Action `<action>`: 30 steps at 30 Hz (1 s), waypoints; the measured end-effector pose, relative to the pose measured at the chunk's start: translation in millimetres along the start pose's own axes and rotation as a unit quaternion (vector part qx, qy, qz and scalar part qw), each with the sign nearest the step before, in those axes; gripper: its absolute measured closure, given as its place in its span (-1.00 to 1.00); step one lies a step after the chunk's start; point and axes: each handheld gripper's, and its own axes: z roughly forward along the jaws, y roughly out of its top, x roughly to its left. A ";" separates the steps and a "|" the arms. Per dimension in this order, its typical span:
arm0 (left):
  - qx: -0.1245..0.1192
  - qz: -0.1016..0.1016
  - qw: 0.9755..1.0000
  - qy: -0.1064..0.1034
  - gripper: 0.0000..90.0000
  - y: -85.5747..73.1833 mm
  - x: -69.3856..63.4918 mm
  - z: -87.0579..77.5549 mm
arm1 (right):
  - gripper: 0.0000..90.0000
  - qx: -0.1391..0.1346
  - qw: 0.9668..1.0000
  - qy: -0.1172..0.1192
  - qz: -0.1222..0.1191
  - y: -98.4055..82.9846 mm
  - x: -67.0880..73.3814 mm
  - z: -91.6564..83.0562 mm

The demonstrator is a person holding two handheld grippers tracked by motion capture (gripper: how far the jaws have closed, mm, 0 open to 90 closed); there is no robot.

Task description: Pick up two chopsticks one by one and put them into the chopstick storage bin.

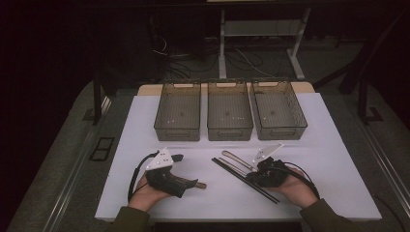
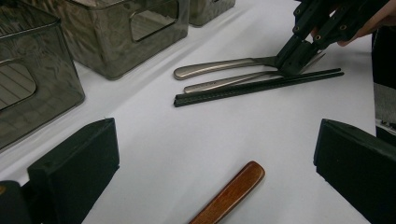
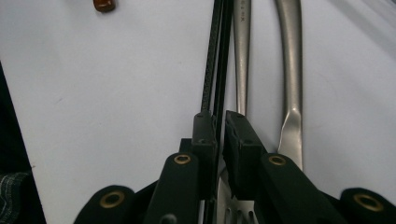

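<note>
Dim room, dark vignetted edges, evenly lit tabletop, soft focus

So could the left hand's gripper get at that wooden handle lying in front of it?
Probably yes. The left gripper has its fingers spread wide, and the wooden handle lies on bare table between them, with nothing in the way.

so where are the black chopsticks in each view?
High view: black chopsticks lie slanted at lower centre-right, under the right gripper.
Left gripper view: upper middle, a long dark pair below the two metal handles.
Right gripper view: running up the centre, gripped between the jaws.
Shared landmark: the metal fork beside them.
</note>
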 end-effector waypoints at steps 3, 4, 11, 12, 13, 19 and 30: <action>0.000 -0.002 1.000 0.000 -1.00 -0.4 0.2 0.1 | 0.82 0.007 1.000 0.000 -0.005 0.8 1.2 2.6; 0.001 -0.002 1.000 0.000 -1.00 -0.4 0.4 -0.1 | 0.83 0.011 1.000 -0.003 -0.009 1.4 2.0 4.7; 0.000 -0.002 1.000 0.000 -1.00 -0.4 0.1 0.1 | 0.85 0.024 1.000 -0.010 -0.013 3.2 5.0 9.2; 0.000 -0.004 1.000 0.000 -1.00 -0.4 -0.1 -0.1 | 0.85 0.025 1.000 -0.011 -0.014 3.4 5.1 9.3; 0.000 -0.004 1.000 0.000 -1.00 -0.4 -0.1 0.0 | 0.86 0.025 1.000 -0.010 -0.012 3.5 4.8 9.6; 0.000 -0.004 1.000 0.000 -1.00 -0.3 -0.5 0.1 | 0.87 0.030 0.999 -0.014 -0.007 4.7 5.5 9.9; 0.000 -0.003 1.000 0.000 -1.00 -0.3 -0.5 0.2 | 0.86 0.030 0.999 -0.025 0.004 4.6 7.5 10.2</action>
